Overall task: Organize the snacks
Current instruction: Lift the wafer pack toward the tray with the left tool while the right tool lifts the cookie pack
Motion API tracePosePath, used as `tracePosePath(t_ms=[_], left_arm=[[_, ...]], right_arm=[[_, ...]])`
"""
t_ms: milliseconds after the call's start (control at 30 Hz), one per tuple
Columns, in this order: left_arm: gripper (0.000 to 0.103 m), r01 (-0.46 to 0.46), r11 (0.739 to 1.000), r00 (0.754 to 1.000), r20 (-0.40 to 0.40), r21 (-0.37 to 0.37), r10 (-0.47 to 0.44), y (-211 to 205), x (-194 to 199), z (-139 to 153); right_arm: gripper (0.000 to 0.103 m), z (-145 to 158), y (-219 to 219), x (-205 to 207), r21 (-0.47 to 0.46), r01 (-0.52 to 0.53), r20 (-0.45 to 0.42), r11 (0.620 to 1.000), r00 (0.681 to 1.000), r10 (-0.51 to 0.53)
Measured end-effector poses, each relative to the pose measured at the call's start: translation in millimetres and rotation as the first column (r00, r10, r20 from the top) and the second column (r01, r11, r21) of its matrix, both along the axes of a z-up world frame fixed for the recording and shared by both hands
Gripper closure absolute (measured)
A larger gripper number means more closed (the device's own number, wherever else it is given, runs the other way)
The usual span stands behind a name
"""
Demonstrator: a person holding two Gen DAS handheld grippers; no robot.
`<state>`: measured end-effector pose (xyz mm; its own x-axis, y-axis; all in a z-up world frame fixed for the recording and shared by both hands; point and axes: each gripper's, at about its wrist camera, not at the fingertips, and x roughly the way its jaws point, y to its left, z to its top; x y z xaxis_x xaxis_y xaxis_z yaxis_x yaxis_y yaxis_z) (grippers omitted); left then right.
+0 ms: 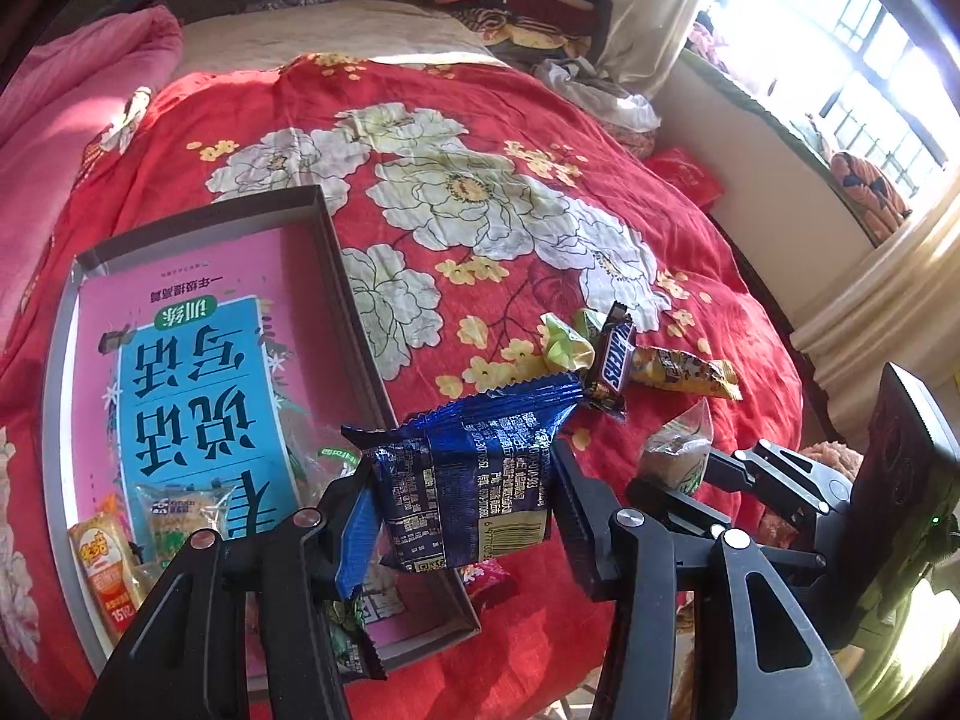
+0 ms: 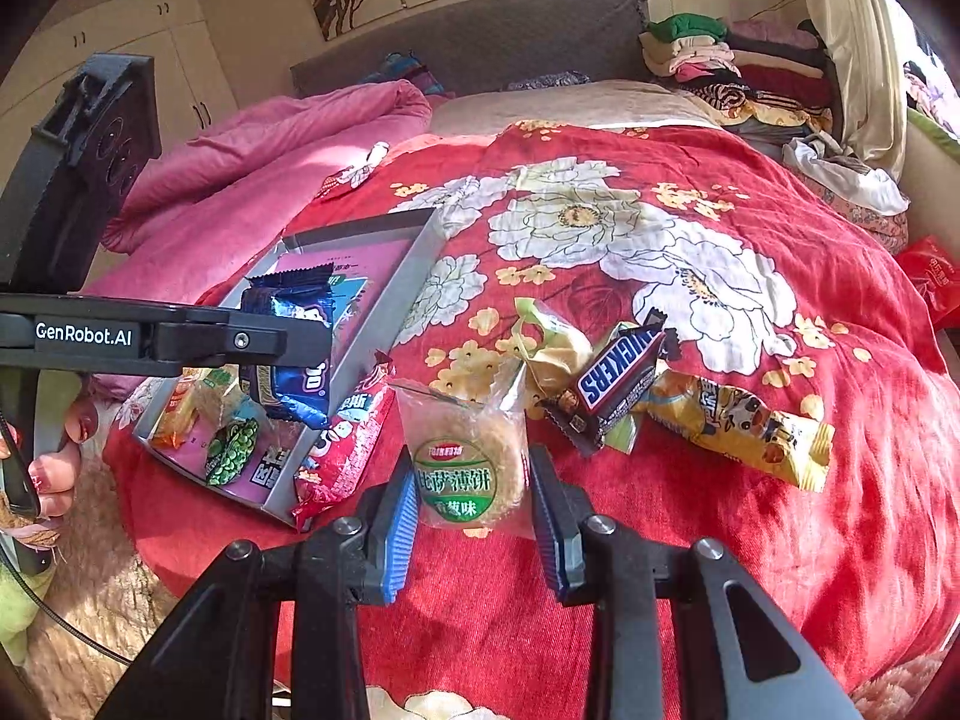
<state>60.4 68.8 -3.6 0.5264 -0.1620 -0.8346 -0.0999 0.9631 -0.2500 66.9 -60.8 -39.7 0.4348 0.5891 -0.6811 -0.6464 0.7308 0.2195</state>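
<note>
Blue cookie pack [image 1: 474, 480] pinched in the left claw [image 1: 462, 498], headed for the box [image 1: 324, 222]
Right claw [image 2: 471, 501] pinches the clear cracker bag [image 2: 462, 462], lifted off the bed [image 2: 780, 540].

The left gripper [image 1: 462, 504] is pointing steeply downward, its jaws clamping a blue wrapper [image 1: 474, 480] between the pads. The right gripper [image 2: 474, 510] is tilting downward too, its blue pads [image 2: 402, 534] pinching a clear cracker packet [image 2: 462, 462]. A hand [image 2: 51, 468] with painted nails is wrapping around the left gripper's handle.
</note>
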Motion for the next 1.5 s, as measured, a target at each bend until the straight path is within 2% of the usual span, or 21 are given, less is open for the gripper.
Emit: tracePosePath(t_ms=[700,1200,1500], left_arm=[[0.05,-0.129,0.992,0.991,0.046,-0.006,0.129,52,-58,23],[0.05,-0.158,0.987,0.984,0.077,-0.009,0.158,61,-81,32],[0.05,-0.211,0.977,0.974,0.082,-0.014,0.211,82,-92,31]], right_arm=[[0.068,28,15,-22,0.0,-0.036,0.101,0.999,0.994,0.036],[0.068,50,31,-41,0.017,-0.102,0.155,0.995,0.983,0.098],[0.068,61,51,-53,0.019,-0.154,0.18,0.988,0.972,0.148]])
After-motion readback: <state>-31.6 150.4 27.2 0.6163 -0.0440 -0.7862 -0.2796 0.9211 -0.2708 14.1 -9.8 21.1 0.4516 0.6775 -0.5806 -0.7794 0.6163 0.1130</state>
